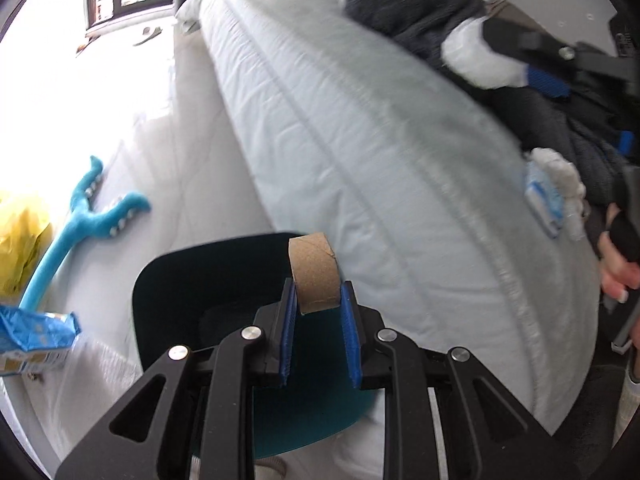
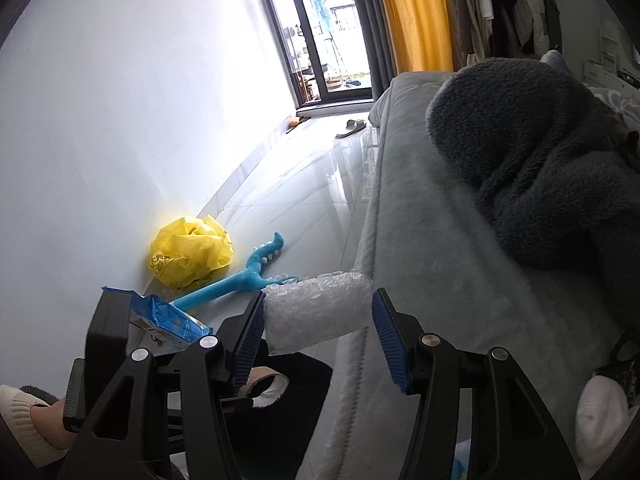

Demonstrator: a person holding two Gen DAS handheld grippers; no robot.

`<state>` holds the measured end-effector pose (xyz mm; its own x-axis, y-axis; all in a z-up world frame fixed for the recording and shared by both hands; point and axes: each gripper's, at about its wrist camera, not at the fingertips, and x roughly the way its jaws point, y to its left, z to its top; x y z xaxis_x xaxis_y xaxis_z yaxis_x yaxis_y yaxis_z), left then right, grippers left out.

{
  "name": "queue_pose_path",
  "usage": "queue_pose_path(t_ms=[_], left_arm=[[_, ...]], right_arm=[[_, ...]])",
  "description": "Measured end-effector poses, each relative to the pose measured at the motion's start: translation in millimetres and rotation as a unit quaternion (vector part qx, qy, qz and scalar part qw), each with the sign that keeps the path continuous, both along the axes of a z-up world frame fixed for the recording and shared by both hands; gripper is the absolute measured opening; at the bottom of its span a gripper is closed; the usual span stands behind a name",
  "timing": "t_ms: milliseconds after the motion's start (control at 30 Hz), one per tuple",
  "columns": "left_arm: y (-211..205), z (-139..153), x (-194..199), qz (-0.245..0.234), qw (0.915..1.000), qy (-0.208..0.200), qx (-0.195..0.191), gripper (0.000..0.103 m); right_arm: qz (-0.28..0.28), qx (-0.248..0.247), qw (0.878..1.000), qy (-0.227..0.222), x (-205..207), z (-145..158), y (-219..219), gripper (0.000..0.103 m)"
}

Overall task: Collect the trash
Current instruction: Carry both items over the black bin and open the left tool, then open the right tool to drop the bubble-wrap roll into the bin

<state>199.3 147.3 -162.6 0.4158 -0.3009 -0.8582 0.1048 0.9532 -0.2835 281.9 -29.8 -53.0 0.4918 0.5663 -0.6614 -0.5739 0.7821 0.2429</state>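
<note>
My left gripper (image 1: 318, 298) is shut on a brown cardboard tube (image 1: 314, 274) and holds it over a dark teal bin (image 1: 180, 280) on the floor beside the bed. The tube also shows low in the right wrist view (image 2: 264, 384). My right gripper (image 2: 320, 320) holds a roll of bubble wrap (image 2: 316, 312); the wrap touches the left pad and a gap shows at the right pad. In the left wrist view the right gripper's blue pad (image 1: 548, 82) is beside a white wad (image 1: 476, 60).
A crumpled yellow bag (image 2: 192, 254), a blue toy-like stick (image 2: 240, 280) and a blue packet (image 2: 168, 318) lie on the floor by the wall. A mattress (image 1: 360, 140) carries a grey fleece blanket (image 2: 540, 160), white tissues (image 1: 560, 172) and a blue-white packet (image 1: 544, 200).
</note>
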Motion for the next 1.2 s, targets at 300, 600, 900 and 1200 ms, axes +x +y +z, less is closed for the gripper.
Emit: queue_pose_path(t_ms=[300,600,900,1200], left_arm=[[47.8,-48.4,-8.3,0.036,0.9959,0.082,0.010,0.024],[65.7,-74.9,-16.6,0.045,0.9877,0.150,-0.006,0.025],[82.7,-67.9,-23.9,0.059,0.9865,0.152,0.004,0.065],[107.9,-24.2,-31.5,0.106,0.9916,0.061,0.041,0.079]], right_arm=[[0.037,-0.020,0.999,0.033,-13.9,-29.0,54.1,0.055],[0.056,-0.046,0.994,0.076,-18.9,-67.4,88.0,0.055],[0.062,-0.068,0.990,0.106,-19.0,-100.0,109.4,0.055],[0.055,-0.094,0.985,0.137,-18.6,-137.6,122.8,0.055]])
